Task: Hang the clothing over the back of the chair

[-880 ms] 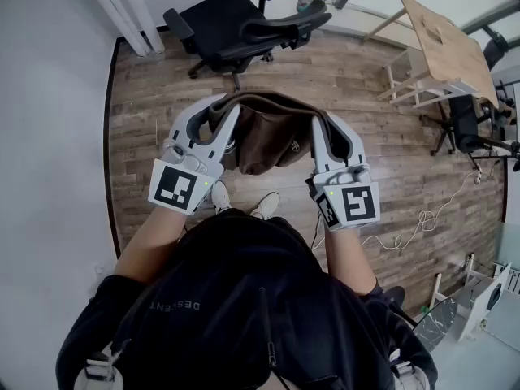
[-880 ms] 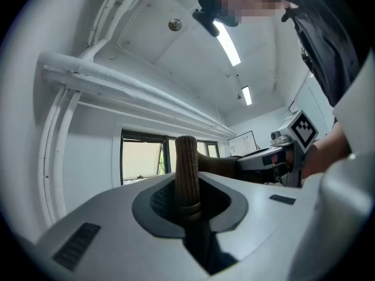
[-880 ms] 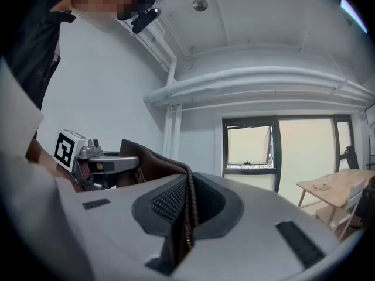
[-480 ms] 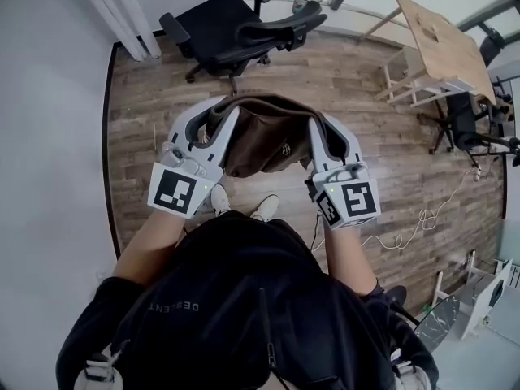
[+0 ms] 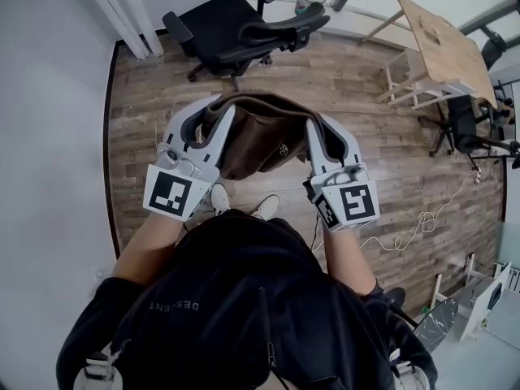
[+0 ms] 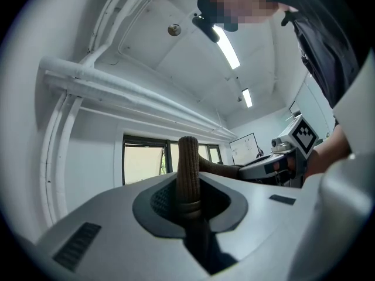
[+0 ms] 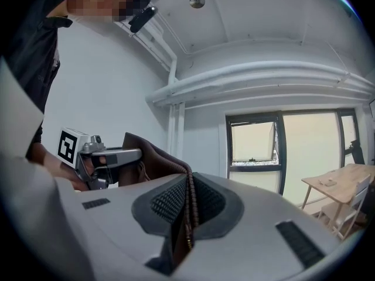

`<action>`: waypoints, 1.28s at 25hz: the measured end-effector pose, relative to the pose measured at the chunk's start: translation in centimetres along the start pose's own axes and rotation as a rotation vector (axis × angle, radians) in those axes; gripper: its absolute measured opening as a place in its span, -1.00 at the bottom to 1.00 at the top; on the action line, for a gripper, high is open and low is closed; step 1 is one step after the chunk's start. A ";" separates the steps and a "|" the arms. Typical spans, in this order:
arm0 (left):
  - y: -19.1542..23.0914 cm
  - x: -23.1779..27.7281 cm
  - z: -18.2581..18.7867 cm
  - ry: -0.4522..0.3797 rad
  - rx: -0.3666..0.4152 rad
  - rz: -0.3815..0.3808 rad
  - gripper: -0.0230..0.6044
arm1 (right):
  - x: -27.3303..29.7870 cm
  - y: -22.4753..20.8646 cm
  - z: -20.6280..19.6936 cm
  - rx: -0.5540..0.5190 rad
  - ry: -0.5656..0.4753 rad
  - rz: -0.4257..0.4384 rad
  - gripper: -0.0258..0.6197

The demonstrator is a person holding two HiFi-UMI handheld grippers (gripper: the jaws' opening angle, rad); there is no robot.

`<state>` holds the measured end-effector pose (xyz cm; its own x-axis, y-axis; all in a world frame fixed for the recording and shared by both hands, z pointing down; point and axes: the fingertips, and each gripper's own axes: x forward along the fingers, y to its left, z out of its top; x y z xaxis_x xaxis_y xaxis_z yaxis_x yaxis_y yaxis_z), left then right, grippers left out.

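1. Bright, even daylight fills the room; the windows (image 7: 253, 145) look washed out.
2. Ceiling strip lights (image 6: 225, 44) glare white.
3. Fisheye bending and dark corners mark both gripper views.
4. Shadows on the floor (image 5: 382, 161) are faint and soft.

Left claw (image 5: 213, 110), right claw (image 5: 318, 122) level, clamped tight

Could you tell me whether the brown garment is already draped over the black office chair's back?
No, the brown garment hangs between the left claw and right claw, apart from the black office chair.
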<state>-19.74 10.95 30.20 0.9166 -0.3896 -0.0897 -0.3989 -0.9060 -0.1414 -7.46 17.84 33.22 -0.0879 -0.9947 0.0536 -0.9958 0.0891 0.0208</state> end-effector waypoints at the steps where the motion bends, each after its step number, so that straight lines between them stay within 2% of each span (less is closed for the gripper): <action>1: 0.0 0.1 0.1 -0.004 0.000 0.001 -0.73 | 0.0 0.0 0.1 -0.004 -0.002 0.001 -0.80; 15: -3.6 3.0 1.6 -0.018 0.015 -0.009 -0.74 | -2.8 -3.9 1.1 -0.038 -0.019 -0.008 -0.80; 21: -5.4 4.9 2.2 -0.051 0.049 0.022 -0.74 | -3.7 -6.4 1.2 -0.049 -0.037 0.009 -0.80; 26: -6.2 6.4 1.1 -0.006 0.036 0.066 -0.74 | -3.7 -8.2 0.7 -0.044 -0.033 0.023 -0.80; 32: -6.9 8.0 0.9 -0.002 0.042 0.087 -0.74 | -3.6 -10.0 0.7 -0.031 -0.033 0.028 -0.80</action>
<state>-9.70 14.25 29.57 0.8782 -0.4665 -0.1056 -0.4782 -0.8609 -0.1738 2.78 20.48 32.17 -0.1167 -0.9929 0.0220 -0.9917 0.1176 0.0512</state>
